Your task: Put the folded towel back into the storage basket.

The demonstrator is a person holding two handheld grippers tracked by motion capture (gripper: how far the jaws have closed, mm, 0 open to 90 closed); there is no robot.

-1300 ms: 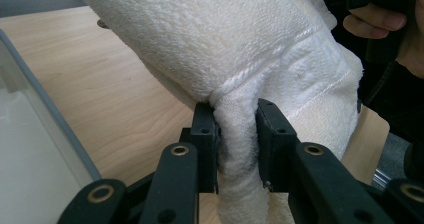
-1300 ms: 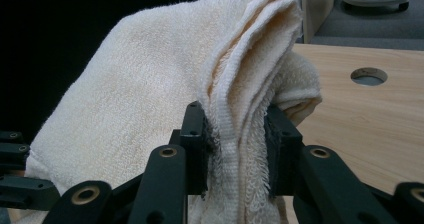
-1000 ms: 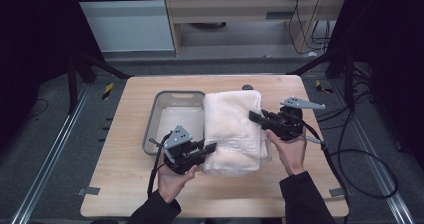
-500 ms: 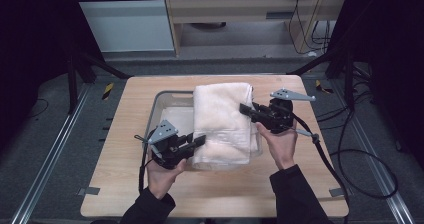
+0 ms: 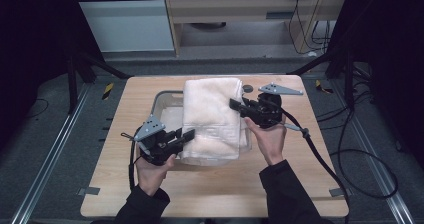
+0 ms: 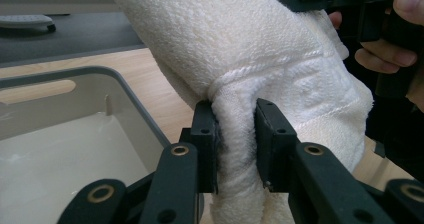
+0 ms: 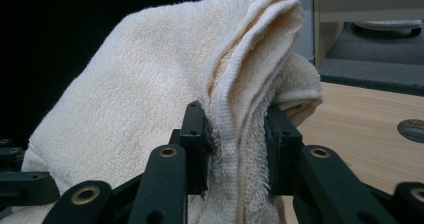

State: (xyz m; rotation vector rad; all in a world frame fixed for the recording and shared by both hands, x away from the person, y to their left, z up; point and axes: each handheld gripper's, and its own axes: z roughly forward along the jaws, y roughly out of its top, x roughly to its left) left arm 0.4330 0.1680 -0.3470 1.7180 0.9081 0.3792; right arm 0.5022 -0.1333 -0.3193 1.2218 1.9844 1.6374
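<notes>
A folded cream towel (image 5: pixel 212 116) hangs lifted over a grey tray (image 5: pixel 161 102) on the wooden table. My left gripper (image 5: pixel 189 134) is shut on the towel's near left edge; its jaws pinch a bunched fold of the towel (image 6: pixel 280 59) in the left gripper view, above the tray (image 6: pixel 75 129). My right gripper (image 5: pixel 234 104) is shut on the towel's right edge, with layered hems of the towel (image 7: pixel 150 84) squeezed between its jaws in the right gripper view. Most of the tray's right half is hidden under the towel.
The wooden table (image 5: pixel 320 154) has bare surface to the right, left and front of the tray. A small round hole (image 5: pixel 247 88) sits in the table behind the towel. A black cable (image 5: pixel 320 154) trails from the right gripper across the table's right side.
Both grippers have carried the towel to the left, so it now hangs over the tray instead of lying to its right. Both stay shut on it.
</notes>
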